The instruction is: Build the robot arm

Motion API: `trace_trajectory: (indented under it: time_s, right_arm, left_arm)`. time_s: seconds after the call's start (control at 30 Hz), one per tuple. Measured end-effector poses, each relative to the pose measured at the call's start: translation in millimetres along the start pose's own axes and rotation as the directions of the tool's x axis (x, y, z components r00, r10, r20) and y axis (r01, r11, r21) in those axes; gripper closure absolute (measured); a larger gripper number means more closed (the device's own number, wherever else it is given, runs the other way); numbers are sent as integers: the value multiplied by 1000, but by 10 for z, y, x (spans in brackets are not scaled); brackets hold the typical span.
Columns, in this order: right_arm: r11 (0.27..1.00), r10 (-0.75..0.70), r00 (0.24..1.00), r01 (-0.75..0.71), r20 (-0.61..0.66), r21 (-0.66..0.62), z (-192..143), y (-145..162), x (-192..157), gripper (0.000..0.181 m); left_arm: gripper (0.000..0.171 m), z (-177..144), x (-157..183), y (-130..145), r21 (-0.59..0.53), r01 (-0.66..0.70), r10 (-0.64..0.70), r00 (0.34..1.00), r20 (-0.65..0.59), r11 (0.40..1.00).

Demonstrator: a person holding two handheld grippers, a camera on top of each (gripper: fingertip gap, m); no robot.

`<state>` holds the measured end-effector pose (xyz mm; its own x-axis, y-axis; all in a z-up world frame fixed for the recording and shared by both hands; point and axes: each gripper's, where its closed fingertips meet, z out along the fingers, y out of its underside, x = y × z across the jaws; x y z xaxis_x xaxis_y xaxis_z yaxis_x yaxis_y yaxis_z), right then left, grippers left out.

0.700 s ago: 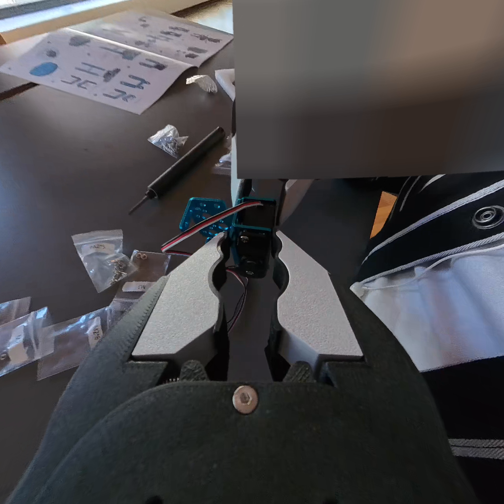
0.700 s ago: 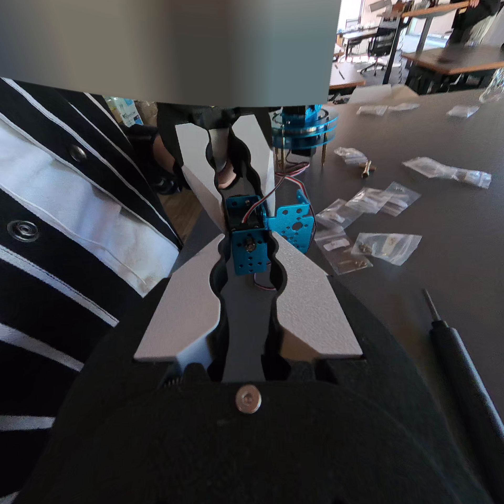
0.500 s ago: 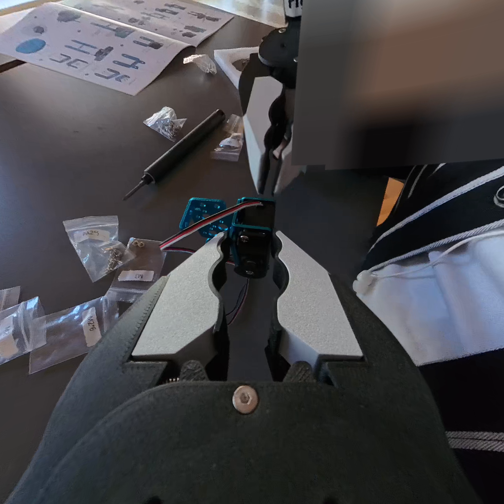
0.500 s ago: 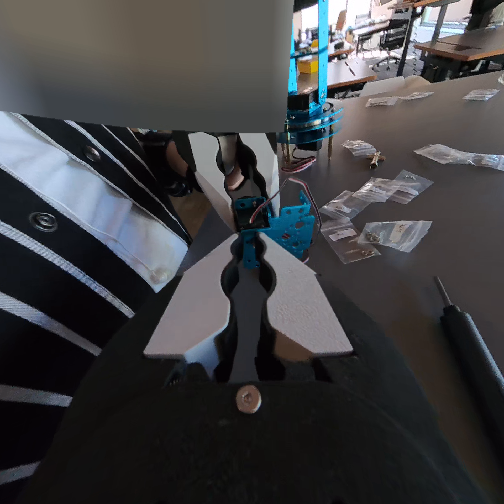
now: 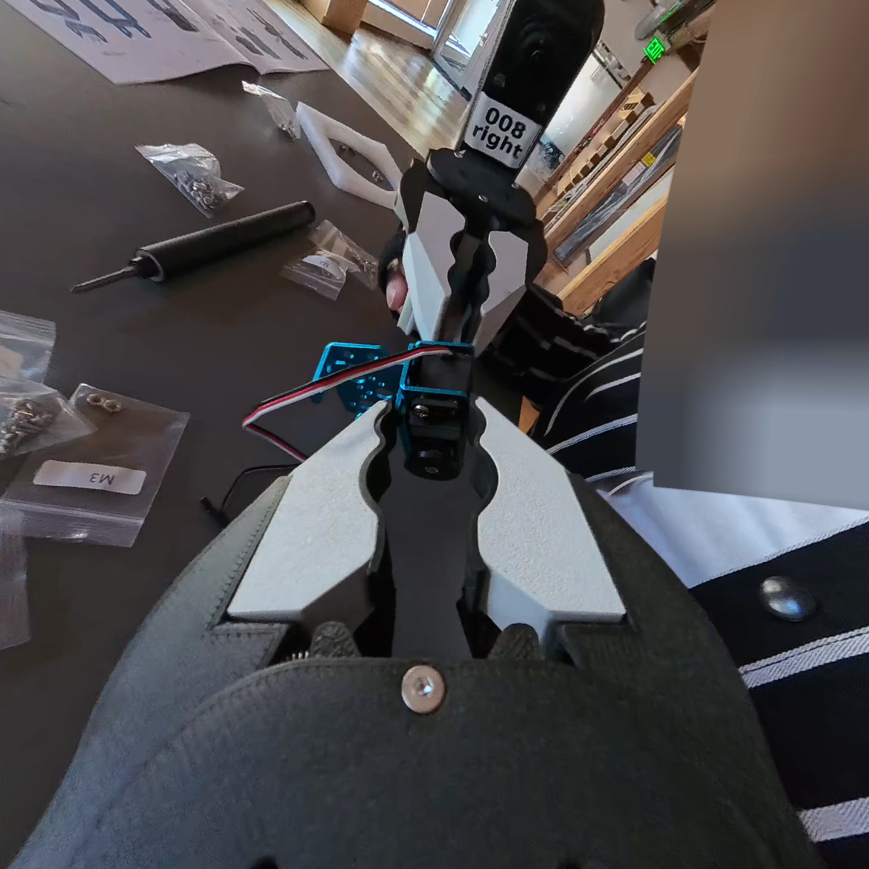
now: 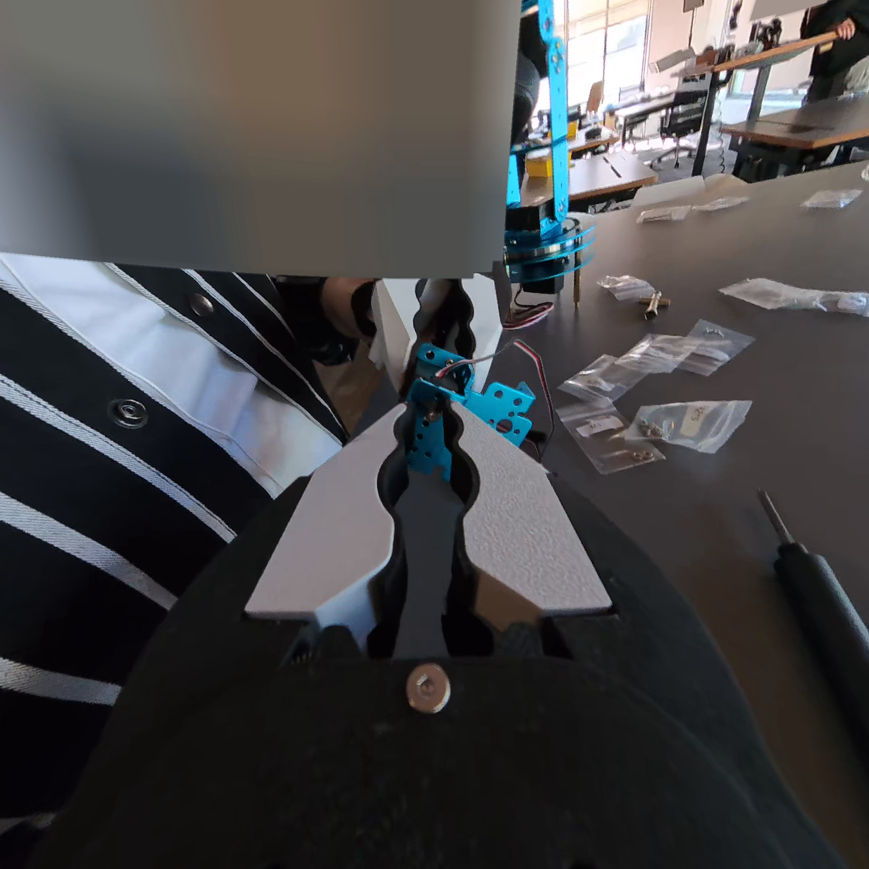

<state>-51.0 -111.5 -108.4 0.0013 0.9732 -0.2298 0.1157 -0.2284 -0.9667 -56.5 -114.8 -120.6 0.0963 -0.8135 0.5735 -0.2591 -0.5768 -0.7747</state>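
Observation:
A black servo (image 5: 435, 442) sits in a blue metal bracket (image 5: 357, 376), with a red, white and black wire (image 5: 329, 385) trailing left. My left gripper (image 5: 430, 409) is shut on the servo body and holds it above the dark table (image 5: 141, 338). My right gripper (image 6: 430, 409) is shut on a thin blue plate of the same bracket (image 6: 428, 446). In the left wrist view the right gripper (image 5: 458, 336) reaches the far end of the bracket from above. In the right wrist view the left gripper (image 6: 437, 359) shows just beyond the bracket.
A black screwdriver (image 5: 221, 240) (image 6: 827, 625) lies on the table. Small plastic bags of screws (image 5: 94, 470) (image 6: 691, 423) lie around. A white foam piece (image 5: 348, 155) and an instruction sheet (image 5: 155, 37) lie farther off. A blue arm assembly (image 6: 545, 244) stands behind. A person's striped garment (image 6: 141, 423) is close.
My right gripper's jaws have narrowed onto the bracket's thin plate, and it has swung up to meet the assembly from above. My left gripper keeps its hold on the servo.

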Motion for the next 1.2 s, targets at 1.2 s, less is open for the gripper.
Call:
trace_trajectory:
  time_s: [1.2]
  right_arm:
    - [889,458,887,-458,62,-17,18,192,192,174]
  left_arm:
    - [144,44,-179,80,-88,610,-616,780,-110,788]
